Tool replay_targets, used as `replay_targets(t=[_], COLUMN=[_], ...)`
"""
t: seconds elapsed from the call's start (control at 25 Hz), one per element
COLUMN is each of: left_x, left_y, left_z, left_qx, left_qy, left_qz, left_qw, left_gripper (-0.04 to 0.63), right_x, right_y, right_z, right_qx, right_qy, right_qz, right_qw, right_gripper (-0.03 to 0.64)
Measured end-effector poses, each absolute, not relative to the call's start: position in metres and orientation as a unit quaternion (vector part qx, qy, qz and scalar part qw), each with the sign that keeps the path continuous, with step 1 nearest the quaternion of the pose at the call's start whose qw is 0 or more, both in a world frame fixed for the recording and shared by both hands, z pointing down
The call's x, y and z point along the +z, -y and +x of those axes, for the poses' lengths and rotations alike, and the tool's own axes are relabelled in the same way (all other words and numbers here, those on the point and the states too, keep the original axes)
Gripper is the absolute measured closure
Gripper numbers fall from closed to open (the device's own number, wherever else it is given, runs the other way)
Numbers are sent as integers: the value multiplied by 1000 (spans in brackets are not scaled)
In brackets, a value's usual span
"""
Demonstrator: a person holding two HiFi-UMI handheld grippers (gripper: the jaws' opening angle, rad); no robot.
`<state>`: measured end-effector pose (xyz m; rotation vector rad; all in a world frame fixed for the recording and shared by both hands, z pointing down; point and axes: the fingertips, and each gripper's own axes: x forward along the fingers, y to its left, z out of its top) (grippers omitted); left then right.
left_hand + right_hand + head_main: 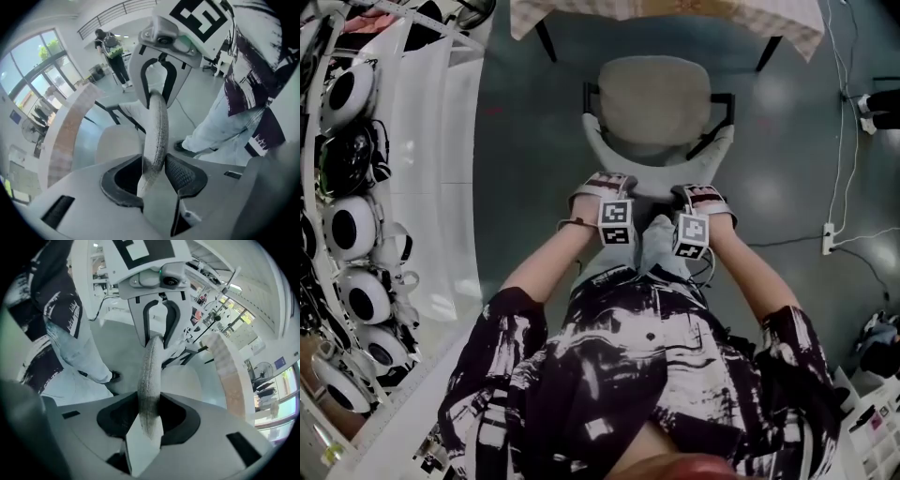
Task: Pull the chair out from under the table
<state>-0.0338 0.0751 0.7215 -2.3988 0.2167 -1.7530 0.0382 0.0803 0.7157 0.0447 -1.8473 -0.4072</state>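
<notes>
The chair (654, 108), with a beige seat and a curved pale backrest (649, 176), stands on the grey floor in front of the table (675, 21), its seat out from under the cloth. My left gripper (602, 185) and right gripper (699, 194) sit side by side on the backrest's top edge. In the left gripper view the rim (157, 126) runs between the jaws of the left gripper (157, 174), with a dark gap beside one pad. In the right gripper view the rim (151, 366) lies loose between the pads of the right gripper (149, 417). Both are open.
A checked cloth hangs over the table at the top. White shelving with round black-and-white devices (352, 225) lines the left side. A power strip (830, 239) and cables lie on the floor at the right. The person's legs stand right behind the chair.
</notes>
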Motion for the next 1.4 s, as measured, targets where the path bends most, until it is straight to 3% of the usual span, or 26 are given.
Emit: replay_targets(t=[0.2, 0.44, 0.72, 0.8, 0.96, 1.24, 1.4], left_x=[648, 534, 352, 299, 217, 144, 132], left_y=[-61, -2, 59, 66, 76, 64, 53], left_z=[-34, -29, -44, -48, -58, -61, -62], left_qx=[-507, -374, -223, -176, -109, -23, -18], left_qy=[-166, -297, -401, -418, -441, -432, -437], left_qz=[-845, -878, -885, -884, -876, -887, -883], left_qw=[41, 2, 84, 108, 160, 163, 173], left_gripper=[440, 440, 440, 440, 440, 440, 568], right_x=[648, 512, 308, 266, 210, 155, 140], right_y=[-73, -11, 44, 49, 58, 65, 64], right_z=[41, 26, 27, 36, 52, 66, 68], right_qx=[-145, -108, -106, -91, -89, -103, -115], right_qy=[835, 891, 927, 926, 923, 910, 904], right_qz=[75, 223, 340, 360, 374, 400, 411], right_qw=[525, 381, 113, 68, 8, -29, -28], right_gripper=[489, 498, 514, 518, 538, 565, 581])
